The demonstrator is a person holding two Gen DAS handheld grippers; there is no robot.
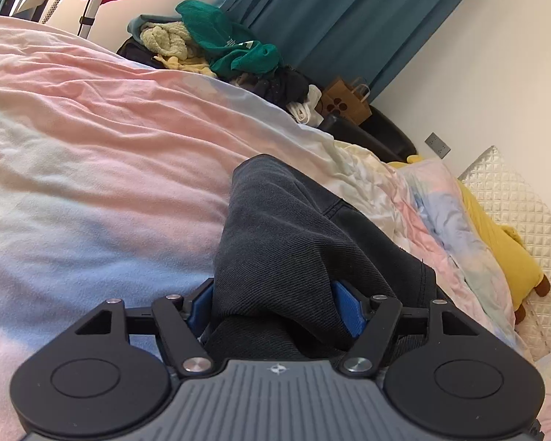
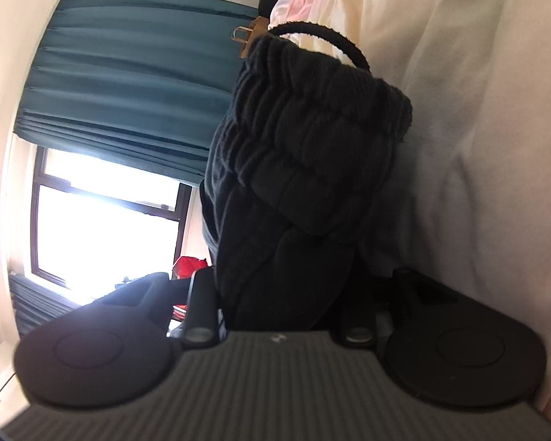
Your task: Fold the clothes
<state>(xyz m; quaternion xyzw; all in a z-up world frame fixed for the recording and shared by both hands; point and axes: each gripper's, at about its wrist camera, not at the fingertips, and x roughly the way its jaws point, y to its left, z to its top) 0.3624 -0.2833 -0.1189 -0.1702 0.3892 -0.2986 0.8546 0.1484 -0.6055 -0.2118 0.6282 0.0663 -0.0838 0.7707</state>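
A dark grey denim garment (image 1: 286,242) is bunched between the blue pads (image 1: 343,303) of my left gripper (image 1: 275,305), which is shut on it just above the pink and white bed cover (image 1: 92,139). In the right wrist view the same dark garment shows its gathered elastic waistband (image 2: 305,136) and a black drawstring loop (image 2: 334,38). My right gripper (image 2: 279,294) is shut on this waistband end, and the cloth hides its fingertips. The right view is rolled sideways, with the bed cover (image 2: 477,147) at the right.
A heap of green, yellow and dark clothes (image 1: 220,47) lies at the bed's far edge, beside a brown paper bag (image 1: 345,101). A yellow plush toy (image 1: 503,246) and a quilted pillow (image 1: 525,213) lie at the right. Teal curtains (image 2: 128,70) and a bright window (image 2: 103,220) stand behind.
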